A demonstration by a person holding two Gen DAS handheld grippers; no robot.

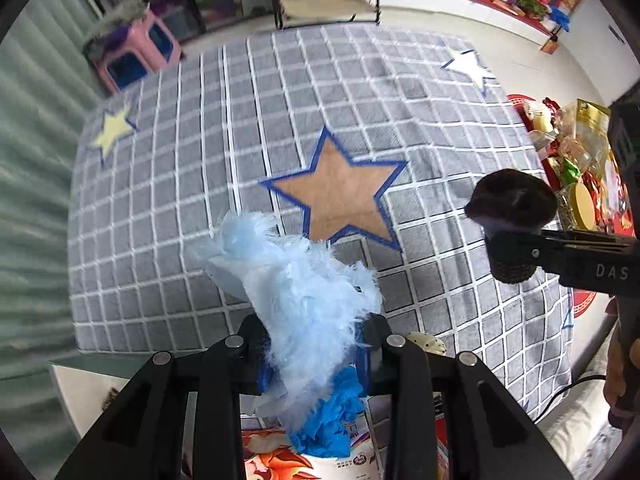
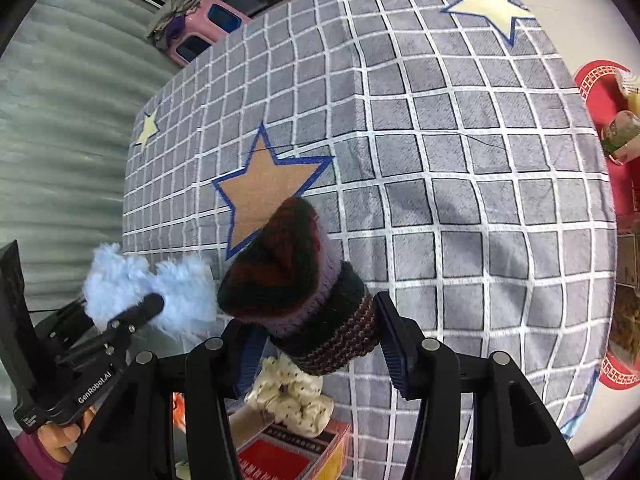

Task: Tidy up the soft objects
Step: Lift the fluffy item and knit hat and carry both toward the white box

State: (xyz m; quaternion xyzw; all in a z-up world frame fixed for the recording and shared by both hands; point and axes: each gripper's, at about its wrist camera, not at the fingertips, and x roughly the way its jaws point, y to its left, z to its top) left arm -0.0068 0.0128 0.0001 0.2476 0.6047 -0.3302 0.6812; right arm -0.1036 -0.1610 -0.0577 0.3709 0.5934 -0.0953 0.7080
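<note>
brightness: both views are bright, evenly lit by soft daylight; colours read clearly.
shadows: faint and soft; a dim grey patch lies on the checked blanket (image 2: 460, 184) right of the knitted hat (image 2: 296, 280) in the right wrist view.
glare: the pale floor (image 1: 532, 68) and white wall at the top right of the left wrist view are nearly washed out.
blur: the pink stool (image 1: 136, 52) and shelves at the top of the left wrist view are smeared; the fluffy blue item (image 1: 304, 300) has soft edges.
distortion: strong fisheye; grid lines bow outward, black corners frame each view.
focus: the black fingers at the bottom are sharp.
</note>
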